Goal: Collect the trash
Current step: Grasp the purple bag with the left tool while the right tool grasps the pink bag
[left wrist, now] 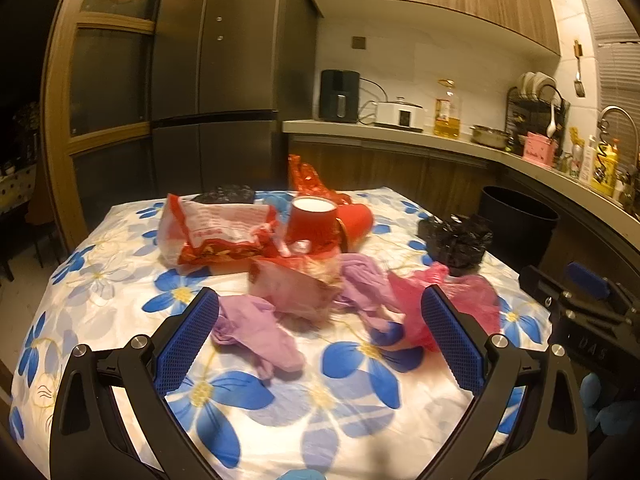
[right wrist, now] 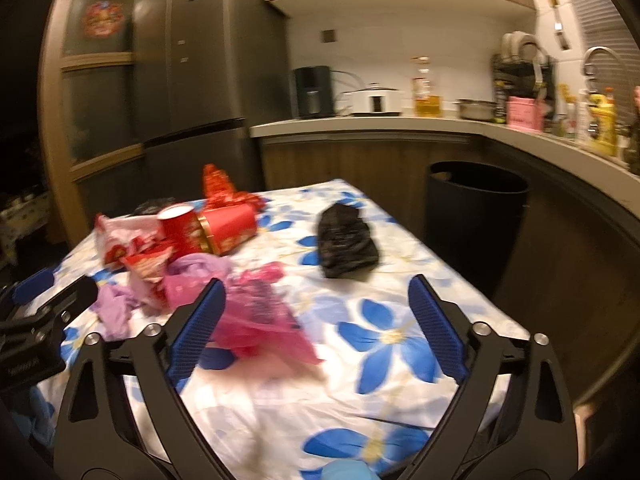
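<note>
Both jaws spread wide: left gripper [left wrist: 320, 312] over purple gloves [left wrist: 256, 328], right gripper [right wrist: 316, 304] empty. Pink bag [right wrist: 260, 316] lies on the floral surface [right wrist: 280, 400].

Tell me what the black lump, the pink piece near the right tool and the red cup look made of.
Black lump: thin plastic film, probably a bag; glossy crinkles.
Pink piece: also thin plastic, translucent, with crumpled folds.
Red cup: likely coated paper; stiff smooth wall, white inside, lying tipped over.
</note>
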{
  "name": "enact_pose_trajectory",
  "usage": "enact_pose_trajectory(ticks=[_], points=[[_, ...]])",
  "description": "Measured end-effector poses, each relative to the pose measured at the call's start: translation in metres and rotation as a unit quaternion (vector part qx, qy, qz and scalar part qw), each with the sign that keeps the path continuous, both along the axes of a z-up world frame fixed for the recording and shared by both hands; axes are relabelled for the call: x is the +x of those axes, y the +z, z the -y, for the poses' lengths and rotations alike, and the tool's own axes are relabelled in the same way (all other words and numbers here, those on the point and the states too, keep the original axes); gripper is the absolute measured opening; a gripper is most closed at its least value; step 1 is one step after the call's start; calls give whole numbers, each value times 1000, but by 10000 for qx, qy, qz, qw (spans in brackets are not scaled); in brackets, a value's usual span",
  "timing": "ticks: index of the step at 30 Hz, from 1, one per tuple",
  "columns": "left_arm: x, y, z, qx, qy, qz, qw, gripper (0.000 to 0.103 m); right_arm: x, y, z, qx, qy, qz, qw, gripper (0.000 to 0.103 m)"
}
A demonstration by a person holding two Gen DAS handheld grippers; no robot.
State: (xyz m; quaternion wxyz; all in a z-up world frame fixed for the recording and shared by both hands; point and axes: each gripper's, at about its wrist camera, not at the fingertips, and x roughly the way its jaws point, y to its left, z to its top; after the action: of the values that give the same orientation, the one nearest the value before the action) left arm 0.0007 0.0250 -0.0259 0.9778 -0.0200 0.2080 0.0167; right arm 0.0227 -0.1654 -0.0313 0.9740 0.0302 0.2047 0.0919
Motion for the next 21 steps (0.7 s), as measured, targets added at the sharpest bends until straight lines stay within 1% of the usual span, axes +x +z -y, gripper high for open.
enact_pose_trajectory(ticks=[3, 7, 8, 9, 10, 12, 13, 15, 18, 21], points=[[5, -2, -10, -60, 147, 28, 9999, 95, 10, -4, -9, 60, 287, -11, 9996, 79], [13, -2, -22, -168, 253, 69, 9995, 95, 22, -12, -25, 23, 601, -63, 9982, 70], [16, -2, -24, -168, 277, 74, 9994, 95, 26, -15, -29, -18, 671, -99, 9977, 66], [18, -3, -25, -163, 293, 77, 9994, 95, 29, -18, -32, -60, 697, -151, 9974, 58], [21, -3, -27, -154, 309, 73, 9994, 94, 33, -22, -35, -88, 727, -214, 9971, 54], [24, -5, -30, -126, 367, 66, 9992, 94, 38, -27, -39, -102, 819, -324, 9961, 39], [25, -7, -33, -142, 393, 58, 9991, 92, 38, -29, -41, -138, 832, -340, 9959, 35], [27, -11, -40, -203, 442, -2, 9988, 92, 39, -33, -42, -219, 900, -342, 9951, 21], [30, -15, -46, -261, 485, -103, 9984, 92, 40, -37, -45, -271, 989, -378, 9940, 8], [32, -21, -52, -171, 629, -225, 9976, 90, 39, -37, -44, -289, 1003, -365, 9939, 6]])
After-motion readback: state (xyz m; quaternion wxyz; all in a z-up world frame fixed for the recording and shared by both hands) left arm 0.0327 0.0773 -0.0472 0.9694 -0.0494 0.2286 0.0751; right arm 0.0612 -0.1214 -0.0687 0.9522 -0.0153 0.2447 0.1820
